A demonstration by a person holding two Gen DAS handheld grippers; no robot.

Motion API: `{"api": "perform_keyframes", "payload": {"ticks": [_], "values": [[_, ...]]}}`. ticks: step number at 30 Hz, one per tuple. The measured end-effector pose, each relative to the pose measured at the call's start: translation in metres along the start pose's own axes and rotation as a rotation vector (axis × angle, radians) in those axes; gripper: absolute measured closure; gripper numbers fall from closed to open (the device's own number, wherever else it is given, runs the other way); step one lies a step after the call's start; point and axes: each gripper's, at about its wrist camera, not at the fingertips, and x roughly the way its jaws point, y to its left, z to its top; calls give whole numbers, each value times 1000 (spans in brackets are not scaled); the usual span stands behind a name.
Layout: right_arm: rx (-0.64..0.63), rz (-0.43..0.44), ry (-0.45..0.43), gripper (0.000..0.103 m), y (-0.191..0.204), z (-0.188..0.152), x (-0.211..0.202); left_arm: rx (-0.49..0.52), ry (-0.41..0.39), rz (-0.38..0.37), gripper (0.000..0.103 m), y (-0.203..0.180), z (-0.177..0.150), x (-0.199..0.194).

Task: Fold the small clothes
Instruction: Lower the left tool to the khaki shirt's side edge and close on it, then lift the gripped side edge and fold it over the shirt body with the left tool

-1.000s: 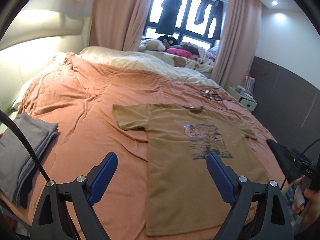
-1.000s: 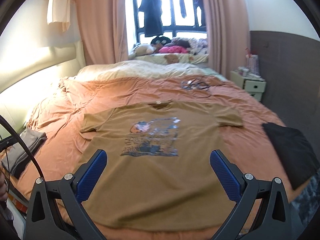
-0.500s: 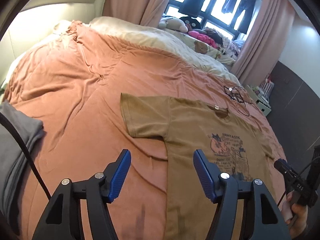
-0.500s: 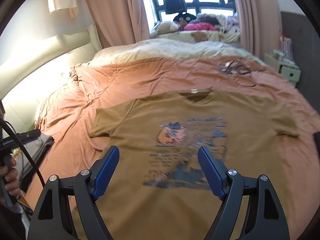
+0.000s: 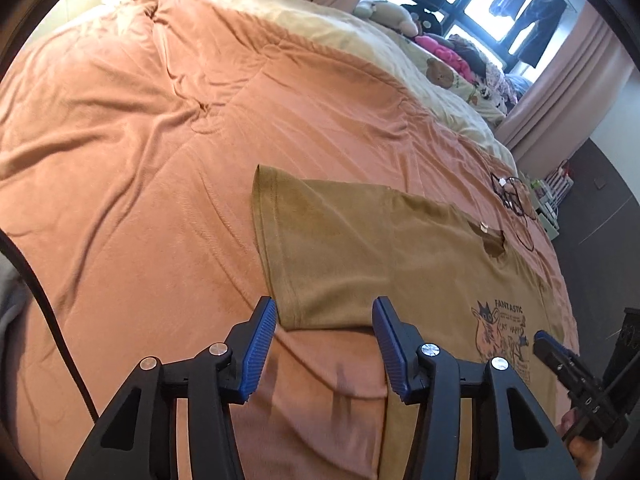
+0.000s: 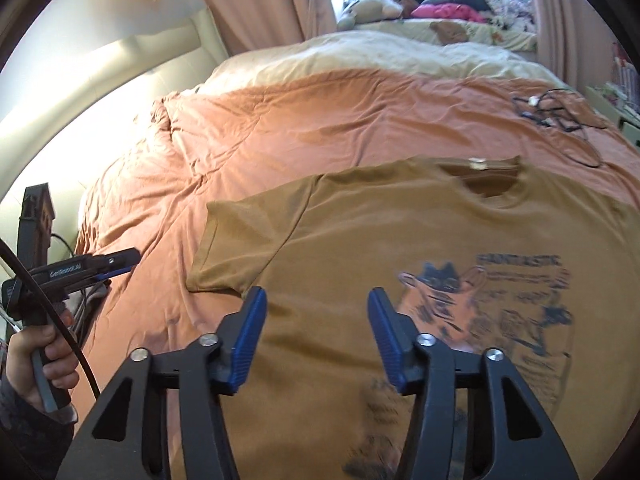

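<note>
A brown T-shirt (image 5: 360,248) with a cat print lies flat, face up, on the orange bedspread (image 5: 140,160). My left gripper (image 5: 324,320) is open and empty, hovering just before the lower edge of the shirt's left sleeve (image 5: 312,240). My right gripper (image 6: 316,312) is open and empty above the shirt's body (image 6: 400,240), beside the left armpit and left of the print (image 6: 480,304). The left gripper also shows at the left of the right wrist view (image 6: 120,259), and the right gripper at the right of the left wrist view (image 5: 546,342).
A tangle of black cable (image 6: 552,116) lies on the bed beyond the shirt's collar. Cream bedding (image 6: 380,56) and soft toys (image 6: 372,10) lie at the far end under the window. A nightstand (image 5: 552,208) stands at the right.
Both grippers have moved forward and down toward the shirt's left side. Their jaws have narrowed but stay open. The left one has closed in on the sleeve.
</note>
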Motion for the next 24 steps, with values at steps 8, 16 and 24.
{"api": "perform_keyframes", "payload": {"ticks": [8, 16, 24], "values": [[7, 51, 96, 72, -7, 30, 66, -43, 76, -1, 57, 26, 29, 67], [48, 121, 159, 87, -11, 48, 118, -132, 137, -14, 61, 56, 38, 108], [121, 188, 213, 94, -3, 57, 172, -110, 133, -9, 98, 48, 46, 96]]}}
